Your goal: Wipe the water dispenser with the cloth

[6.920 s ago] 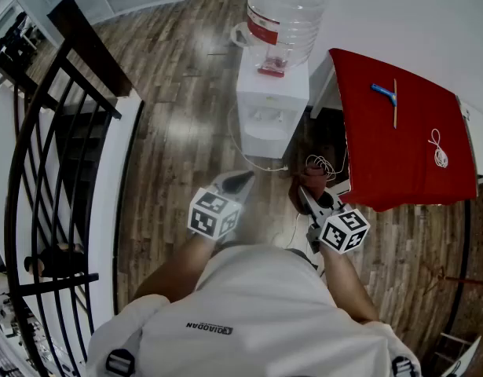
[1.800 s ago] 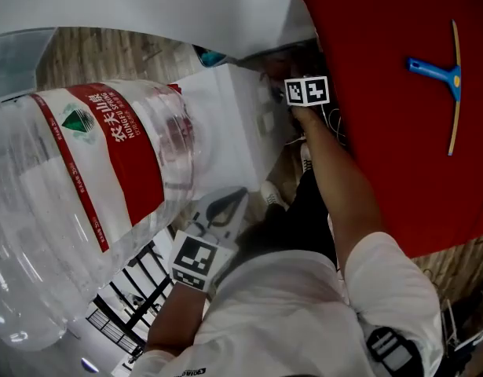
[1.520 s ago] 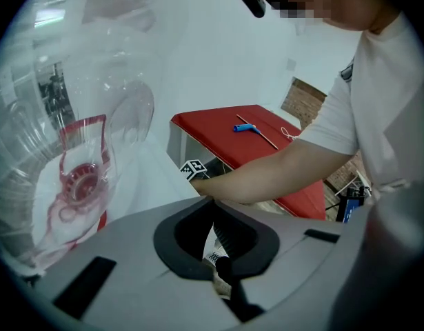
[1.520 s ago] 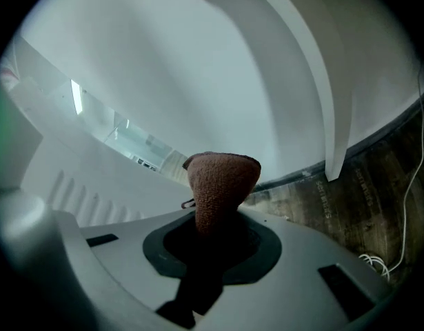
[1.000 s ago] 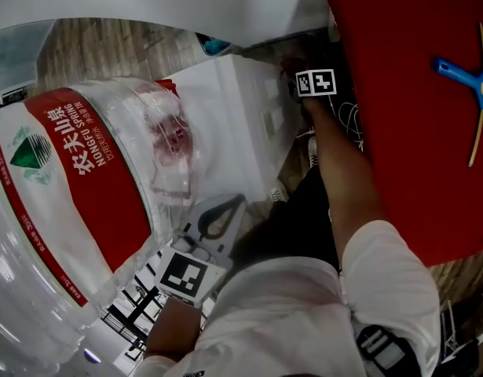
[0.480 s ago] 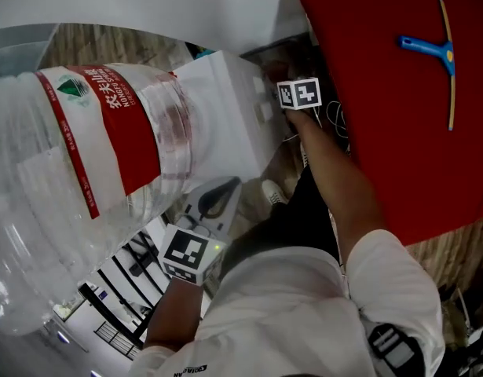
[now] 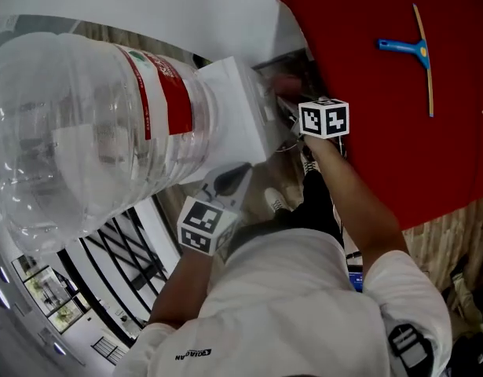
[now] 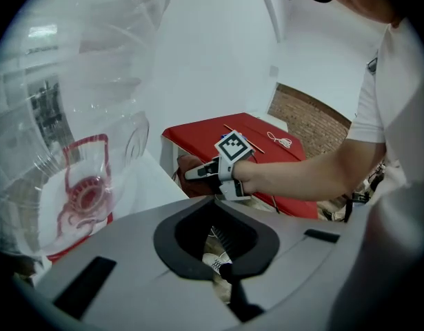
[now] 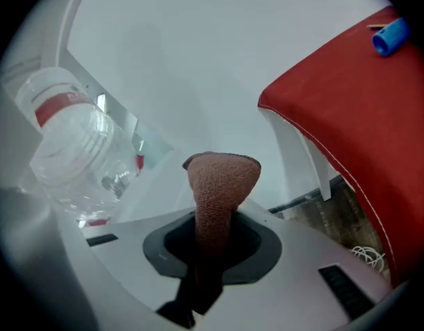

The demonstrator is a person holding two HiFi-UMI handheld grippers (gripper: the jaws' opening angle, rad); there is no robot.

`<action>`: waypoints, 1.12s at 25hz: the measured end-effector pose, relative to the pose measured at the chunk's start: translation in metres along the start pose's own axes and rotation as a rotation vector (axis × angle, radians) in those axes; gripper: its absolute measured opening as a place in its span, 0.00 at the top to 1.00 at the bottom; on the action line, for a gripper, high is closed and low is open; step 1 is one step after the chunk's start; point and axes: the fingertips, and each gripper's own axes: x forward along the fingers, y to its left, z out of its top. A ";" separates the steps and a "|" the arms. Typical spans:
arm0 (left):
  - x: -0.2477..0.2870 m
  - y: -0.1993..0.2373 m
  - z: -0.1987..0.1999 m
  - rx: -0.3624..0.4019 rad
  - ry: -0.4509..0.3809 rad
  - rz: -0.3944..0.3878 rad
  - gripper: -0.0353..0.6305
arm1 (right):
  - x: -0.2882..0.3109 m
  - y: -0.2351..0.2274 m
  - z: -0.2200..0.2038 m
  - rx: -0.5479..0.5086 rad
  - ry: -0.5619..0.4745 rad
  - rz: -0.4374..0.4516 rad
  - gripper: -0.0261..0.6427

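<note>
Dark railing [image 7: 123, 254] over a lower level fills the lower left of the head view. Beside it, a large clear water bottle [image 7: 92, 132] with a red label sits neck-down in the white water dispenser [image 7: 237, 104]. Just below the dispenser's body the left gripper [image 7: 241, 171] hangs with its jaws closed on nothing; only a shoe and wooden floor show past them. Further right, the right gripper [image 8: 194, 174] reaches in at the dispenser's side, between it and the red-covered table [image 7: 375, 132]. Its jaws are clamped on a brown cloth [image 9: 222, 181], which stands up from them against a white surface. The head view is blurred there, so contact between cloth and dispenser seems likely but cannot be confirmed. On the red cover, well apart from both grippers, lies a blue-handled squeegee [image 7: 414, 49].
</note>
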 end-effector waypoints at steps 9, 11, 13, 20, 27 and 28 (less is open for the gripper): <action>-0.008 0.008 0.015 0.008 -0.040 0.029 0.96 | -0.060 0.088 -0.011 0.011 0.078 0.203 0.88; -0.011 0.009 0.019 0.008 -0.043 0.032 0.96 | -0.065 0.100 -0.012 0.009 0.092 0.235 0.88; -0.013 0.010 0.018 0.011 -0.039 0.035 0.96 | -0.066 0.112 -0.012 0.013 0.099 0.266 0.88; -0.012 0.007 0.016 0.017 -0.027 0.039 0.96 | -0.049 0.103 -0.022 -0.014 0.167 0.255 0.88; -0.014 0.012 0.010 -0.002 -0.016 0.053 0.96 | -0.030 0.065 -0.038 0.030 0.207 0.192 0.88; -0.014 0.012 0.010 -0.006 -0.019 0.055 0.96 | -0.027 0.059 -0.042 0.048 0.214 0.181 0.88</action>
